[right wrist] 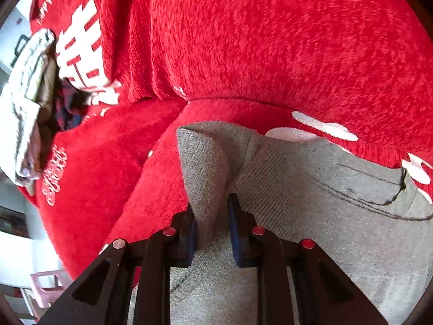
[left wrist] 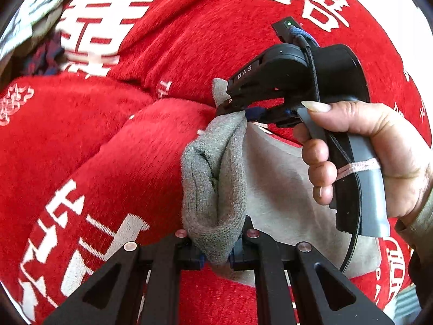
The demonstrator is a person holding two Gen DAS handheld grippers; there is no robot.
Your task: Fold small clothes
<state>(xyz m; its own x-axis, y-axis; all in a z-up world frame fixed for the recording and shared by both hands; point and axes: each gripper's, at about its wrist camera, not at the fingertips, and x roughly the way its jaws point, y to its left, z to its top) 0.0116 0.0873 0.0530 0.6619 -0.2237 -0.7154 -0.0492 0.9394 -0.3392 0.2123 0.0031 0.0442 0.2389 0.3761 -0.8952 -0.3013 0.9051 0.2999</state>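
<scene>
The grey knit garment lies on a red blanket, one edge bunched up and lifted between the two tools — presumably so that edge can be carried over the flat part as a fold. The left hand-held gripper is clamped on the near end of the bunched ridge. The right hand-held gripper, held in the person's right hand, pinches the far end; in its own view its pads close on a raised fold of the same cloth. Holding both ends keeps the edge taut and straight.

Count: one grey garment, two grippers, one red blanket with white characters. At the far left sits a heap of other clothes — how many I cannot tell.
</scene>
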